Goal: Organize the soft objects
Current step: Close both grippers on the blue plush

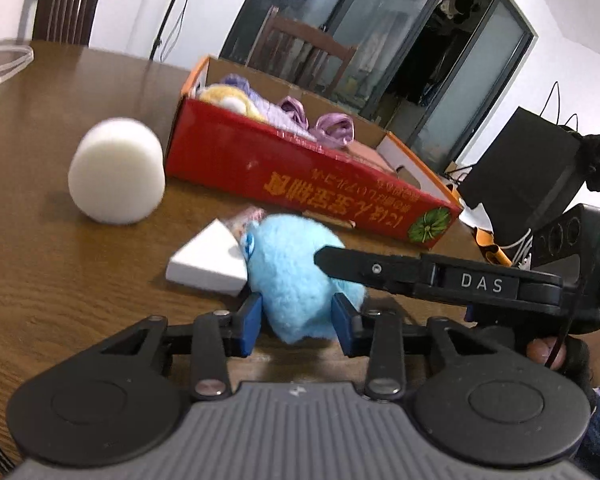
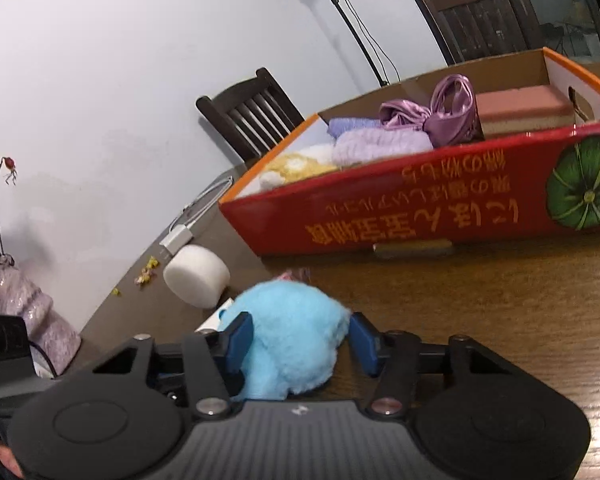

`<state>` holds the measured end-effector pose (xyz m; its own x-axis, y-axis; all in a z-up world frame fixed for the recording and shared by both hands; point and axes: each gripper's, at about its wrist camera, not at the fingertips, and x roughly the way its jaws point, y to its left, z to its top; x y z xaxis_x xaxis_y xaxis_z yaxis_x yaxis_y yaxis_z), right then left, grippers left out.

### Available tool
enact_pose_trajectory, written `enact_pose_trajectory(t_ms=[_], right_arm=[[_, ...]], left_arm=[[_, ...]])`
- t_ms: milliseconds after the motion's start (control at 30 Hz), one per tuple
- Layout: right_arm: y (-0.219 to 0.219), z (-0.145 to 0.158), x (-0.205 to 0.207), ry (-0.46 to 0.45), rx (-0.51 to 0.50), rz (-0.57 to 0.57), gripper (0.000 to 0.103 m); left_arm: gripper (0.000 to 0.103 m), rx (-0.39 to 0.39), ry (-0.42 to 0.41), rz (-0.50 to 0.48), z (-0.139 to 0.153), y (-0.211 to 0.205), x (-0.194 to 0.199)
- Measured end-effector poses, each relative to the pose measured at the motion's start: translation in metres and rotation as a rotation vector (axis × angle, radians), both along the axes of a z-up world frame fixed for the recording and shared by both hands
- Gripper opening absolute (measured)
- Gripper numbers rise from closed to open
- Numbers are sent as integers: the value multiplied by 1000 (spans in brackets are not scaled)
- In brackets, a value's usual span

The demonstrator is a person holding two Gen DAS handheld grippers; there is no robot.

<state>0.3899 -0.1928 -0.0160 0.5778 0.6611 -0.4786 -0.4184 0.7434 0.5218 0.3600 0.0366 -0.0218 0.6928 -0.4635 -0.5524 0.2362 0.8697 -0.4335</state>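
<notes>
A fluffy light-blue plush toy [image 1: 296,276] lies on the wooden table [image 1: 60,264] in front of a red cardboard box [image 1: 300,176]. My left gripper [image 1: 296,322] has its blue pads on both sides of the plush, closed on it. My right gripper [image 2: 300,340] also straddles the plush [image 2: 288,332], its left pad touching and its right pad slightly apart. The right gripper's finger [image 1: 380,270] crosses over the plush in the left wrist view. The box [image 2: 420,208] holds purple cloths [image 2: 380,144], a satin bow [image 2: 440,112], a yellow plush [image 2: 296,168] and a pink sponge [image 2: 524,108].
A white foam cylinder [image 1: 116,170] and a white wedge sponge [image 1: 208,260] lie left of the plush. A charger and cable [image 2: 180,236] lie by the wall edge. A purple vase [image 2: 28,320] stands at far left. Chairs [image 2: 248,116] stand behind the table.
</notes>
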Motion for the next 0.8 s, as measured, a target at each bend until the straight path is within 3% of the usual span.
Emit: enact_pose_trajectory(t_ms=[233, 367, 600, 633, 733, 800], right_arm=[[-4, -2, -1, -5, 11, -3, 37], [-4, 3, -20, -13, -23, -60, 36], [-23, 12, -146, -62, -95, -182, 35], [-24, 13, -161, -67, -106, -192, 34], [-22, 16, -194, -70, -103, -139, 34], [-14, 19, -211, -94, -114, -51, 34]], left_arm=[[35, 16, -18, -11, 0, -4, -2], [33, 12, -29, -45, 2, -7, -13], [33, 46, -112, -186, 5, -25, -95], [34, 64, -132, -181, 6, -26, -101], [35, 214, -183, -41, 10, -26, -112], [40, 172, -172, 35, 15, -10, -118]])
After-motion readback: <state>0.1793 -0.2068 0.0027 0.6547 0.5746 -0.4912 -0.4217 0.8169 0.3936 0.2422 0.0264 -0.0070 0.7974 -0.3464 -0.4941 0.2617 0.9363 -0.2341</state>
